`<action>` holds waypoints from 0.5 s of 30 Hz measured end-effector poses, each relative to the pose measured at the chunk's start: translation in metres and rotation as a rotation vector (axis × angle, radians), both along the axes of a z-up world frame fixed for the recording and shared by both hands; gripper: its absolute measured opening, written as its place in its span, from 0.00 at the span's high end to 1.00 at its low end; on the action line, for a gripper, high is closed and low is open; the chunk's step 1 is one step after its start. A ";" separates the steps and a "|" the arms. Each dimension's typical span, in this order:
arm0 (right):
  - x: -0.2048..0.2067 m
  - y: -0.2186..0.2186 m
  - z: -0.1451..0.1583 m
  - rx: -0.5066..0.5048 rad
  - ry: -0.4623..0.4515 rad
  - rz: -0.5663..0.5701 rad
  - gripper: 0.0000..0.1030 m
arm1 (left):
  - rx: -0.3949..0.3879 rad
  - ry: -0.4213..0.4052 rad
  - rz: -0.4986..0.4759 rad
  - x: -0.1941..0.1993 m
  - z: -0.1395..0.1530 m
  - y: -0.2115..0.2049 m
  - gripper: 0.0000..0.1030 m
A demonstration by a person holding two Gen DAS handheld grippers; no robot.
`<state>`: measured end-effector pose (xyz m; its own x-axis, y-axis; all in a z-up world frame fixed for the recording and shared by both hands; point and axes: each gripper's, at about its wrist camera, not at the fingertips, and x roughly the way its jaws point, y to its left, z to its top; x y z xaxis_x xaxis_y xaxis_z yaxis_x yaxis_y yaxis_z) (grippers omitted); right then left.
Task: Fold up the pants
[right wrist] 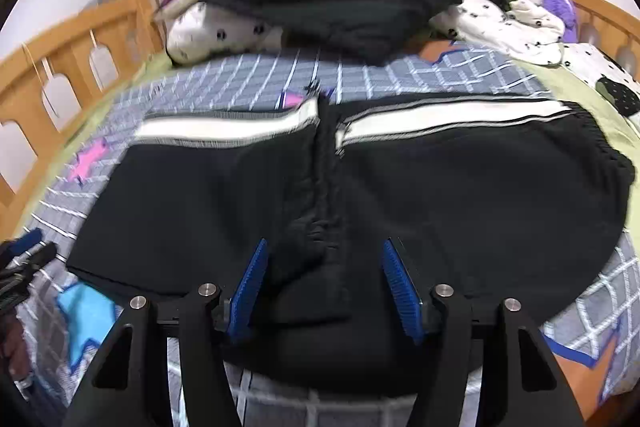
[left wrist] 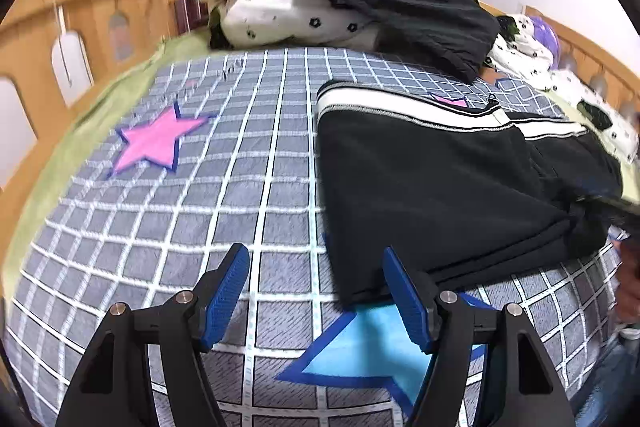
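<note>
Black pants (right wrist: 360, 187) are seen spread on a bed (left wrist: 200, 187) ahead of the right hand-held gripper (right wrist: 324, 279); both it and the left hand-held gripper (left wrist: 316, 291) are held open, empty.

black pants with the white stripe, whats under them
The black pants lie on the checked sheet, partly covering a blue star. What else the fabric hides cannot be seen.

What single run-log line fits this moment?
task: fold pants | left gripper: open, over bedsheet | right gripper: open, over pants | pants: folded, flat
</note>
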<state>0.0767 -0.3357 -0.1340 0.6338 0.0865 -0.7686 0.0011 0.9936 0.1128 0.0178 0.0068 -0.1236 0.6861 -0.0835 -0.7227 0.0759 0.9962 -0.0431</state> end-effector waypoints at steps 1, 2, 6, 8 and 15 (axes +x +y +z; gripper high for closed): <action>0.006 0.004 -0.009 0.009 0.025 0.007 0.76 | -0.026 0.012 -0.012 0.002 -0.002 0.001 0.35; 0.010 0.006 -0.015 0.006 0.049 0.004 0.76 | -0.053 0.029 -0.035 0.002 -0.006 0.004 0.35; -0.016 -0.009 0.012 0.076 -0.053 0.022 0.82 | -0.053 0.044 -0.090 -0.001 -0.015 -0.001 0.34; -0.023 -0.015 0.017 0.122 -0.062 0.025 0.83 | -0.041 0.074 -0.093 0.004 -0.024 -0.001 0.34; -0.012 0.008 -0.010 -0.036 0.035 0.052 0.81 | -0.081 0.109 -0.071 0.008 -0.035 0.006 0.34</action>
<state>0.0645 -0.3282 -0.1439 0.6020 0.0902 -0.7933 -0.0474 0.9959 0.0773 0.0261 0.0127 -0.1589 0.5944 -0.1903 -0.7813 0.1366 0.9814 -0.1352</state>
